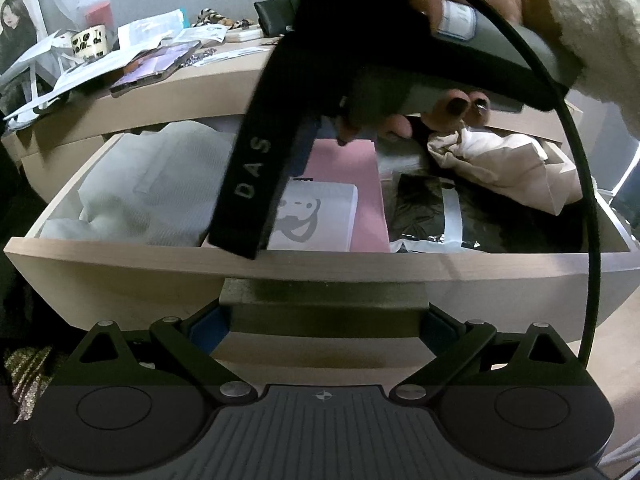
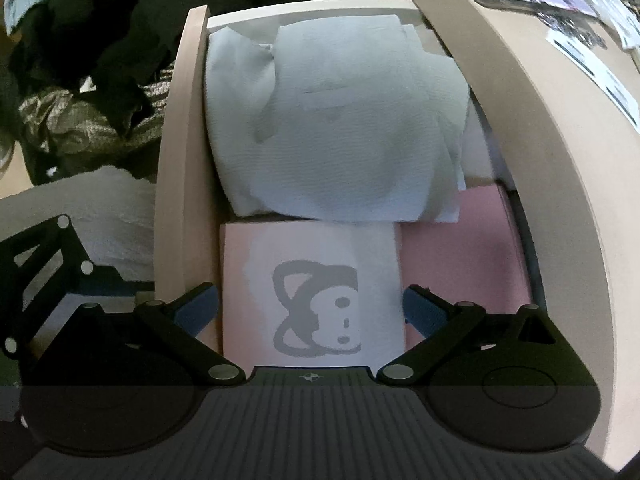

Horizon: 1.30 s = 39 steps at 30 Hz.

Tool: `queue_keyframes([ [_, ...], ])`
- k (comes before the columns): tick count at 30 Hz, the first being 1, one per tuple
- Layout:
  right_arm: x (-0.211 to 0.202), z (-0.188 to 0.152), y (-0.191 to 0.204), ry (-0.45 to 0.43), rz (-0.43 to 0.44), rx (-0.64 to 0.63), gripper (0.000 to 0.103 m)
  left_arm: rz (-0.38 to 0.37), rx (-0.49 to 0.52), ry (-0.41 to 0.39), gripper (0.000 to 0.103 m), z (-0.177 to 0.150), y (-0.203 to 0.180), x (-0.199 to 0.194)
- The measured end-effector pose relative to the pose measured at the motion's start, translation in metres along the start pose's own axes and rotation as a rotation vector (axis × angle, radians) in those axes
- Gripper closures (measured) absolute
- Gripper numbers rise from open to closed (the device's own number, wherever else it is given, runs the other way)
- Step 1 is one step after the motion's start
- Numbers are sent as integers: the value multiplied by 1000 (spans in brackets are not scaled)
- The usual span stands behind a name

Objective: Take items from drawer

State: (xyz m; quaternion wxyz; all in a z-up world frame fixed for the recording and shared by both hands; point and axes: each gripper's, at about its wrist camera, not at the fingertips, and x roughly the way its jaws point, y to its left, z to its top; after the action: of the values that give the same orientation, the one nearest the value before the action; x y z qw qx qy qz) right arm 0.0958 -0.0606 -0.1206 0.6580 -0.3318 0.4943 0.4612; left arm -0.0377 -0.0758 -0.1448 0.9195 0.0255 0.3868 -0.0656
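- Drawer (image 1: 320, 268) pulled open under a light wood desk (image 1: 168, 92); seen from the front in the left wrist view, from above and one end in the right wrist view.
- Left gripper (image 1: 325, 312) sits in front of the drawer face, outside it. Its blue-padded fingers (image 1: 206, 330) are spread and flank a dark grey block (image 1: 324, 304) between them; contact with the block cannot be told.
- Right gripper (image 2: 310, 308) hangs over the drawer, fingers (image 2: 198, 308) wide apart, one either side of the white cloth with the grey bear print (image 2: 320, 304). The pads stand clear of the cloth; nothing pinched.
- The bear-print cloth lies flat on a pink folded item (image 2: 464, 248), at the front of the drawer near its middle.
- Beside it, at the drawer's left end, a bulky pale grey-white folded fabric (image 2: 336, 120), its edge overlapping the pink item.
- Right half of the drawer, left wrist view: a black shiny packet with a white strip (image 1: 452, 208), and a crumpled cream cloth bag (image 1: 504, 164) behind it.
- A person's hand (image 1: 440, 108) with dark nails grips the other gripper's handle above the drawer; a fuzzy cream sleeve (image 1: 592, 20) is at the upper right. A black strap lettered "DAS" (image 1: 252, 172) hangs across the view.
- Desk top is cluttered: papers (image 1: 148, 32), a phone (image 1: 156, 66), a roll of patterned tape (image 1: 89, 40), a framed portrait (image 1: 20, 20).
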Motion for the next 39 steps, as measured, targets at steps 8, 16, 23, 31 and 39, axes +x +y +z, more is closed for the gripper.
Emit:
queue_keyframes([
  [8, 7, 15, 2, 53, -59, -34, 0, -19, -4, 4, 5, 2, 1, 3],
  [16, 9, 15, -12, 56, -8, 50, 0, -26, -9, 9, 5, 4, 3, 2],
  [23, 7, 21, -14, 55, -56, 171, 0, -25, -2, 2, 5, 5, 3, 4],
  [31, -30, -57, -43, -141, -11, 529, 0, -28, 6, -3, 5, 3, 2, 3],
  [39, -11, -112, -35, -237, 195, 689, 0, -25, 3, -4, 5, 4, 2, 4],
])
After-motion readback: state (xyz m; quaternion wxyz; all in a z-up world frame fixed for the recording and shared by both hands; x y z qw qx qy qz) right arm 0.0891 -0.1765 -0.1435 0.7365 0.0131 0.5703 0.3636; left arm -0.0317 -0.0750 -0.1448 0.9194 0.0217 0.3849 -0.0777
